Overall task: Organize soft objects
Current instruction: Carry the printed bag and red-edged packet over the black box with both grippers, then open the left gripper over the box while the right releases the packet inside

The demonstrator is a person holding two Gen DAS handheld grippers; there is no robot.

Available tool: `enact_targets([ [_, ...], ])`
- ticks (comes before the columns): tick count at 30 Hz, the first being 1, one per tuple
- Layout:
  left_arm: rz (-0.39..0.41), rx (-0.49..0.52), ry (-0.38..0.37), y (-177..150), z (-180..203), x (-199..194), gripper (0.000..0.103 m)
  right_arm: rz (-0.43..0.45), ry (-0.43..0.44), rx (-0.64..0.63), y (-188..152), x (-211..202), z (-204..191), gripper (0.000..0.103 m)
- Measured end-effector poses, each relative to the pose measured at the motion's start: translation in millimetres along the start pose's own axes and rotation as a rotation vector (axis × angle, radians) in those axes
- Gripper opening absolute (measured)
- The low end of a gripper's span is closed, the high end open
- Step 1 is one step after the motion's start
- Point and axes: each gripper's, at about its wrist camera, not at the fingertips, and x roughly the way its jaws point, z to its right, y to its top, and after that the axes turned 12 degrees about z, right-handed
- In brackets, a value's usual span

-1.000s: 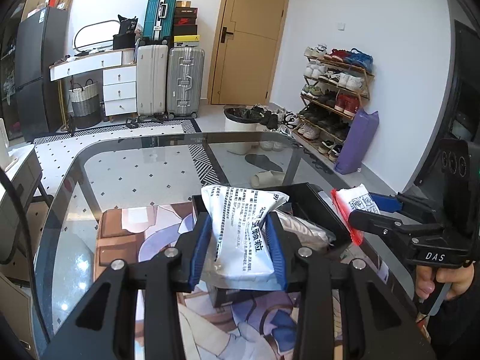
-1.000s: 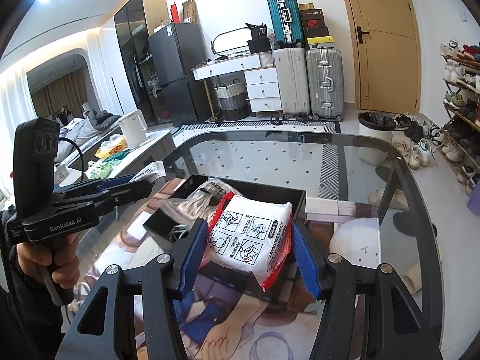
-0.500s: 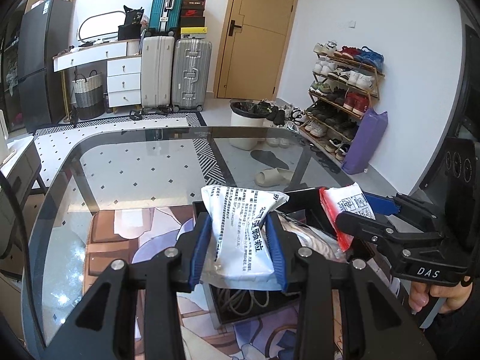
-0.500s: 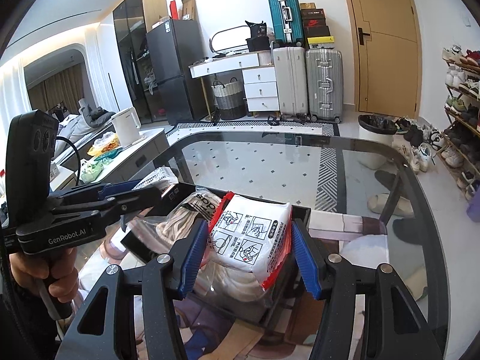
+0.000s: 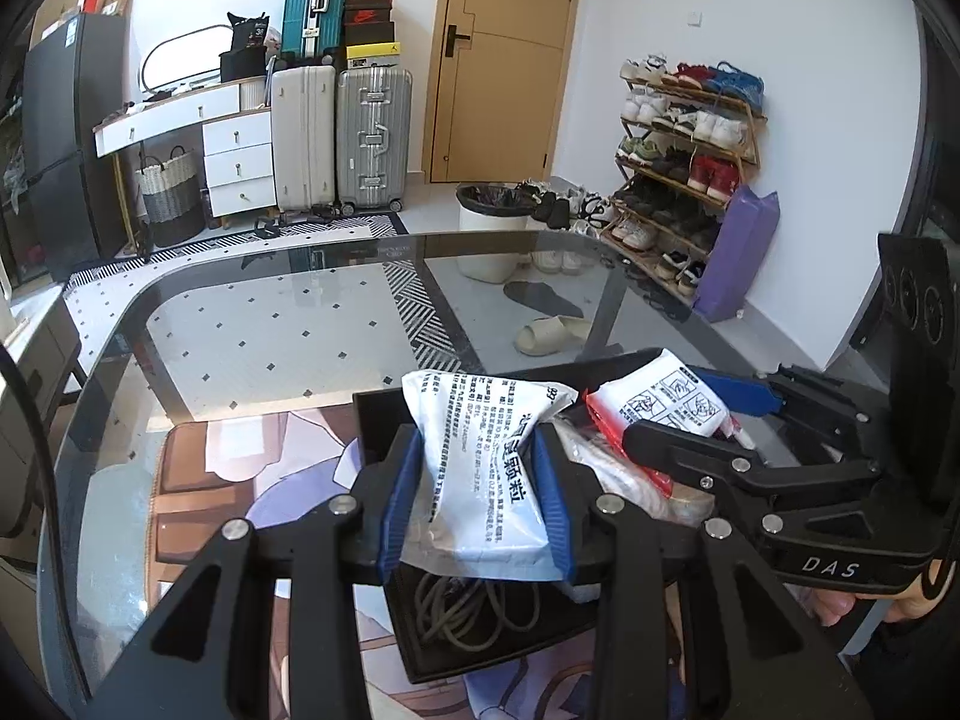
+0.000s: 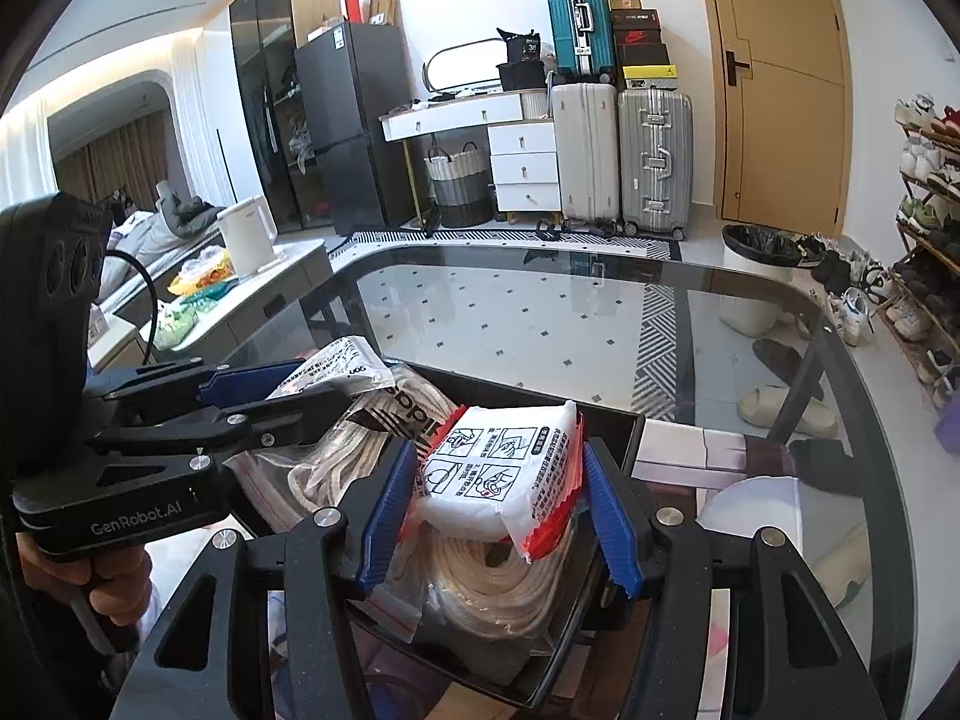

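Note:
My left gripper (image 5: 480,498) is shut on a white soft pack with black print (image 5: 486,462), held over the near left part of a black tray (image 5: 375,420). My right gripper (image 6: 501,510) is shut on a white soft pack with red edges (image 6: 510,474), held above the same black tray (image 6: 624,420). From the left wrist, the right gripper (image 5: 690,414) and its red-edged pack (image 5: 666,396) are seen on the right. The right wrist view shows the left gripper (image 6: 282,396) and its pack (image 6: 336,360) on the left. In the tray lie bagged white cords (image 6: 492,588) and a grey cable coil (image 5: 462,600).
The tray stands on a printed mat (image 5: 240,480) on a glass table (image 5: 270,330). Beyond the far edge are suitcases (image 5: 342,138), a door, a bin (image 5: 489,228) and a shoe rack (image 5: 684,162). A white plate-like object (image 6: 756,516) shows under the glass at right.
Both grippers have moved forward and down over the tray with their packs; the tray and its cords now fill more of the views. The two grippers stand closer together.

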Motion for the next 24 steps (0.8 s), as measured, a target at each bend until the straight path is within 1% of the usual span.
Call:
enact_targets([
  [6, -0.003, 0.006, 0.000, -1.5, 2.7, 1.7, 0.036, 0.007, -0.021, -0.037, -3.2, 3.4, -2.1, 0.057],
  [18, -0.018, 0.044, 0.002, -8.1, 10.0, -4.6, 0.036, -0.002, -0.026, -0.068, -5.6, 12.1, -0.2, 0.057],
  [21, -0.019, 0.046, 0.006, -5.7, 10.1, -2.0, 0.037, 0.001, -0.020, -0.057, -4.2, 8.2, 0.9, 0.060],
  [24, -0.020, 0.045, 0.008, -4.1, 10.0, 0.5, 0.037, 0.010, -0.008, -0.047, -3.6, 0.8, 1.9, 0.066],
])
